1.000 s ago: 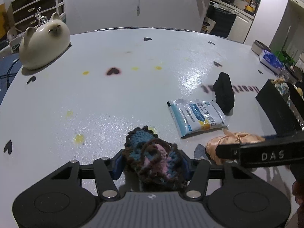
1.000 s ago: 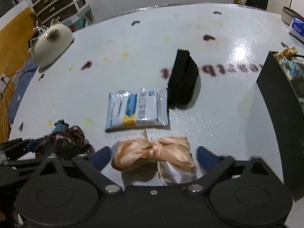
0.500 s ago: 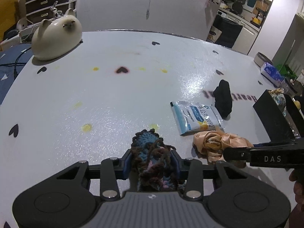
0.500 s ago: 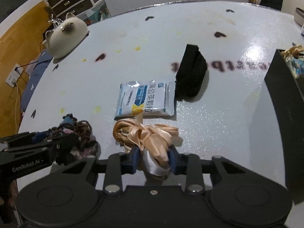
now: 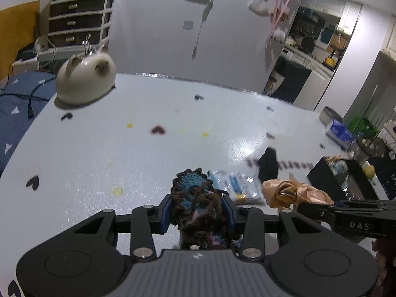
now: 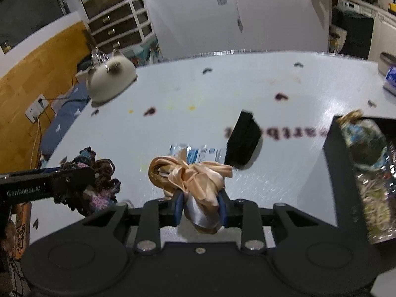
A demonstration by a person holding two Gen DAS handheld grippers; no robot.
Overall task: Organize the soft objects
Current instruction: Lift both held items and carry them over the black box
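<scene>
Between each gripper's closed jaws: crochet piece (image 5: 199, 210) left, satin ribbon (image 6: 198, 185) right.

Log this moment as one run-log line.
left gripper: shut on crocheted yarn piece | right gripper: shut on peach satin ribbon bundle | both above table | black box: right

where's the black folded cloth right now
In the right wrist view the black folded cloth lies on the white table right of centre, touching the right end of the blue-and-white packet, left of the black box.
</scene>
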